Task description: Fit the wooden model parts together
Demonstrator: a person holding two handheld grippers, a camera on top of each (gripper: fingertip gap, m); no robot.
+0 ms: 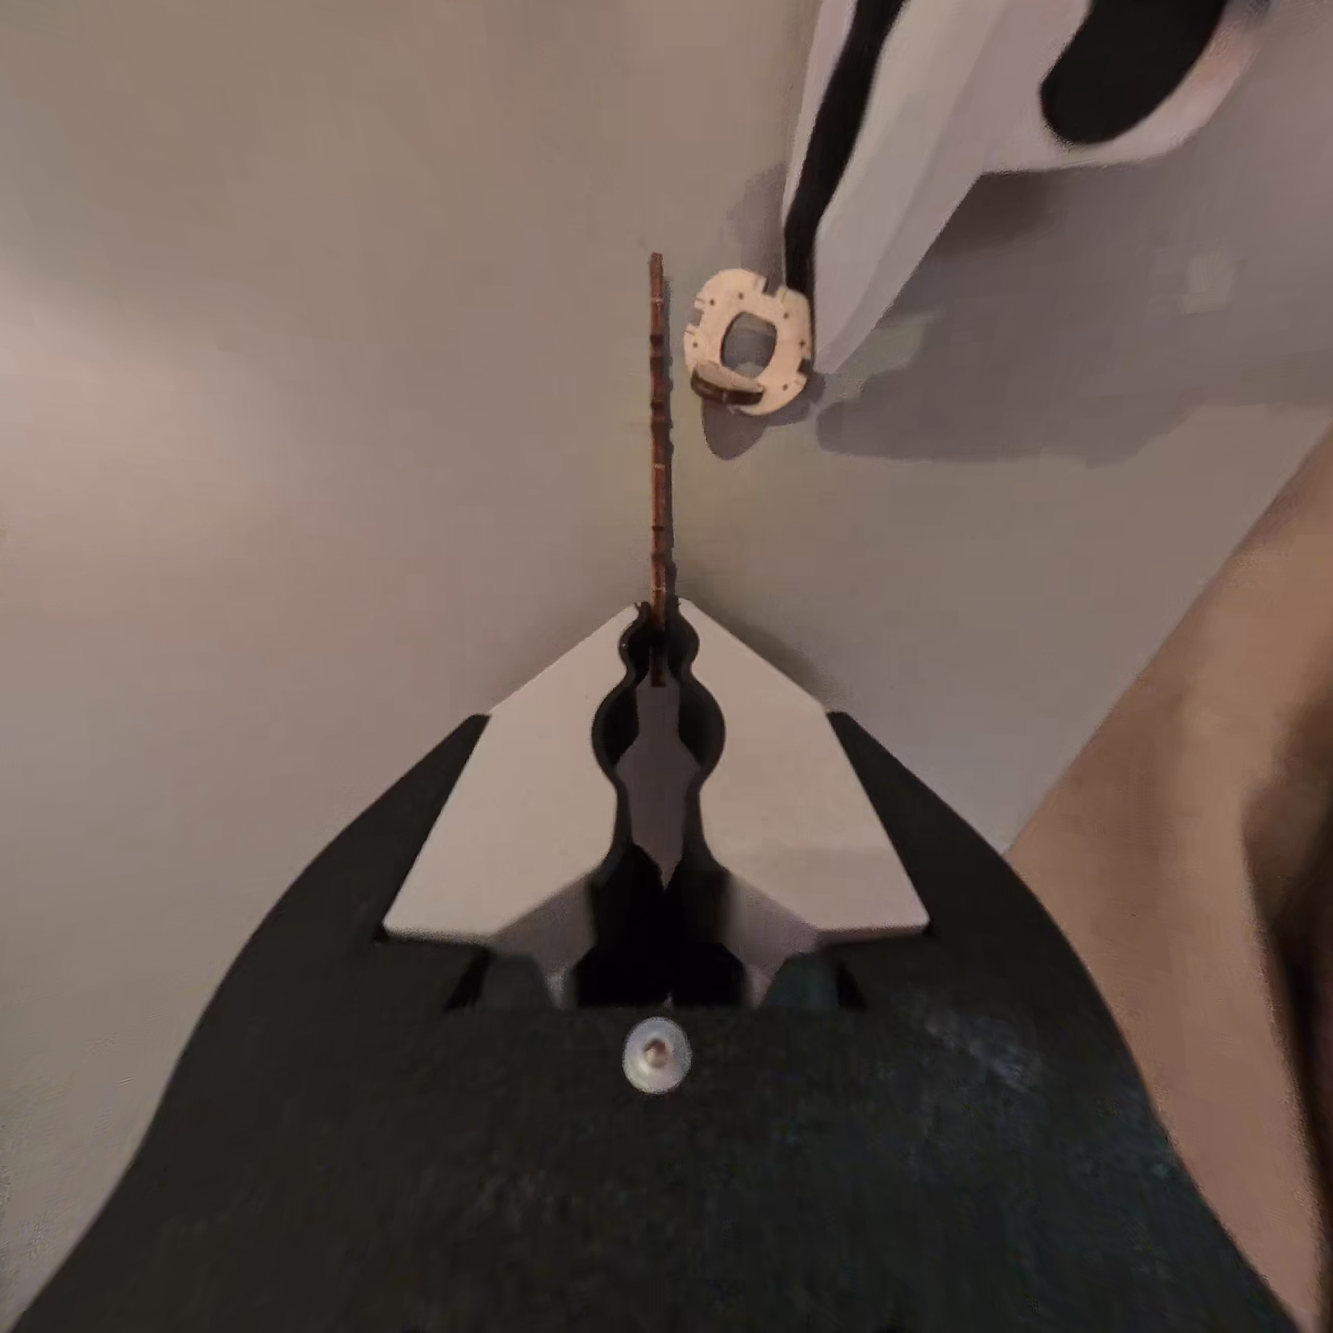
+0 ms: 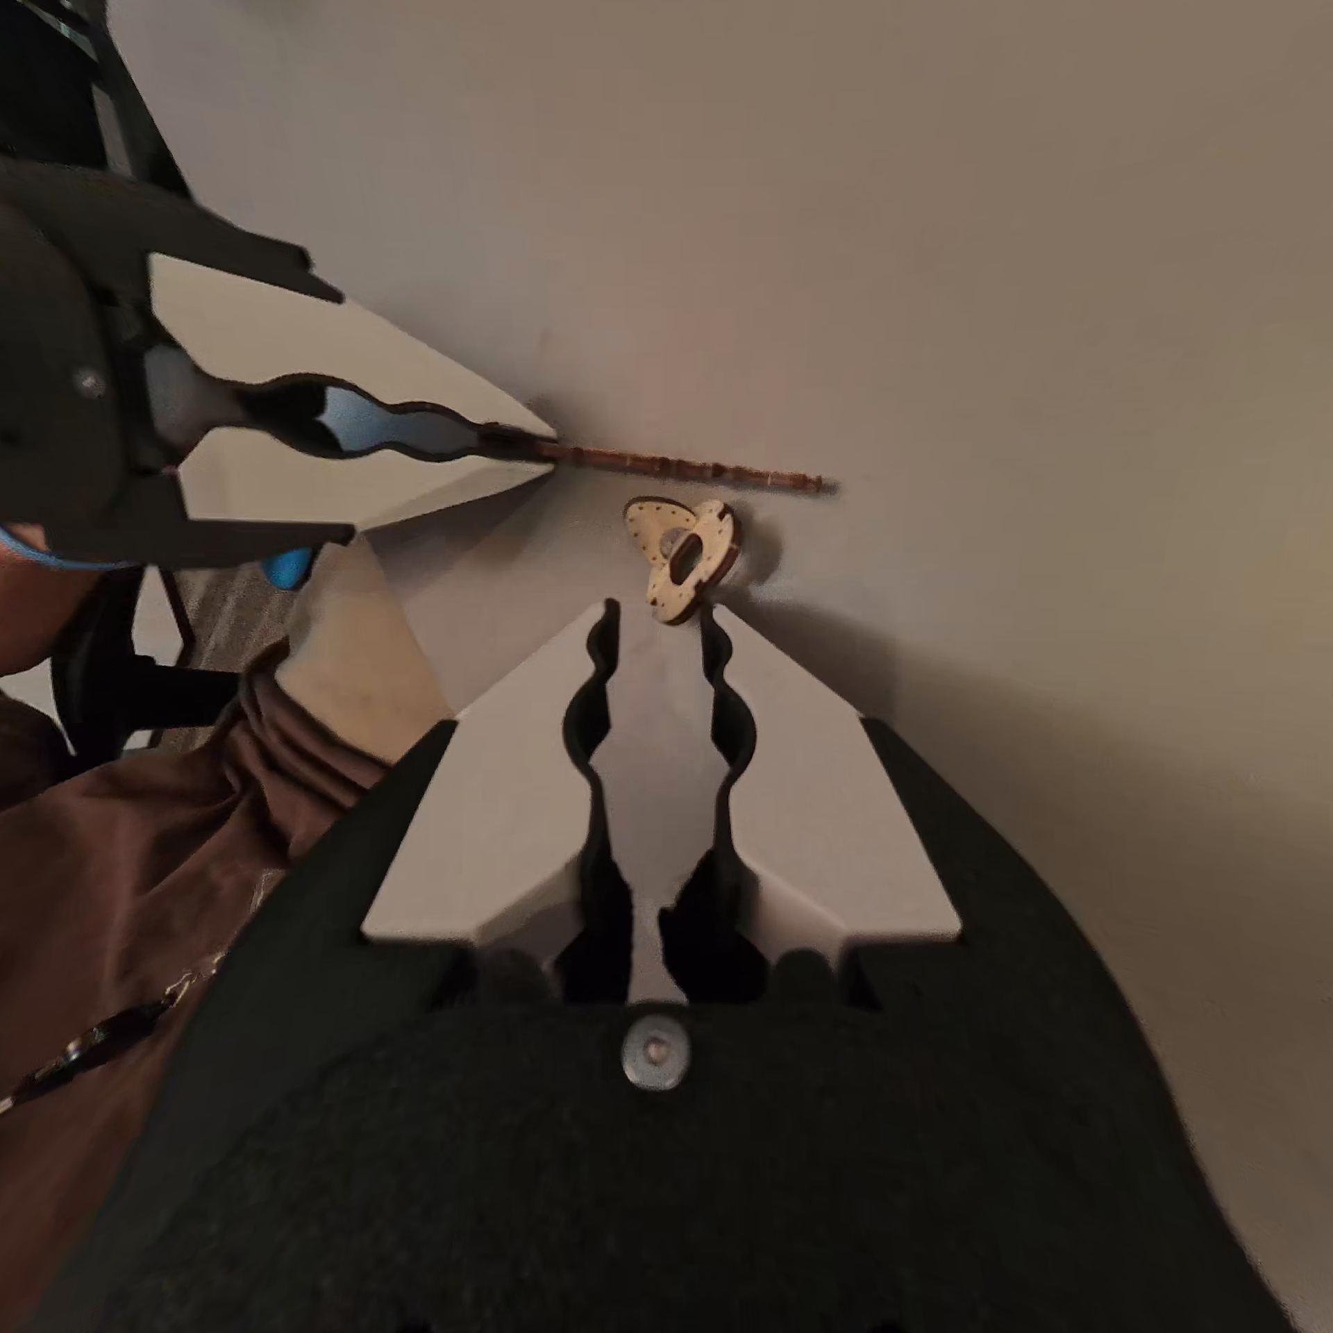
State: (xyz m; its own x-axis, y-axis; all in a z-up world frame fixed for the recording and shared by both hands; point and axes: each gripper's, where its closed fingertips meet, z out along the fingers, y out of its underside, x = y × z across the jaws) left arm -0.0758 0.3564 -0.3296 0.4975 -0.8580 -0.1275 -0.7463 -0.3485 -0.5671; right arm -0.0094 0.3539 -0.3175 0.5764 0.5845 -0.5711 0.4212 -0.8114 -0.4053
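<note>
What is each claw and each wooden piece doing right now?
Left claw: shut on the wooden strip.
Wooden strip: pinched at one end, sticking straight out past the tips.
Right claw: open, clamping nothing.
Wooden ring: tilted, at the right claw's fingertip, not joined to the strip.

Your table (image 1: 324, 361) is a plain, pale grey surface, matte and evenly lit, with soft shadows falling across it. The pale wooden disc (image 2: 682, 559) with the oval hole in its middle seems to rest on the table tilted, one edge down and a shadow just beside it; whether it truly touches the surface you cannot tell from either view.
</note>
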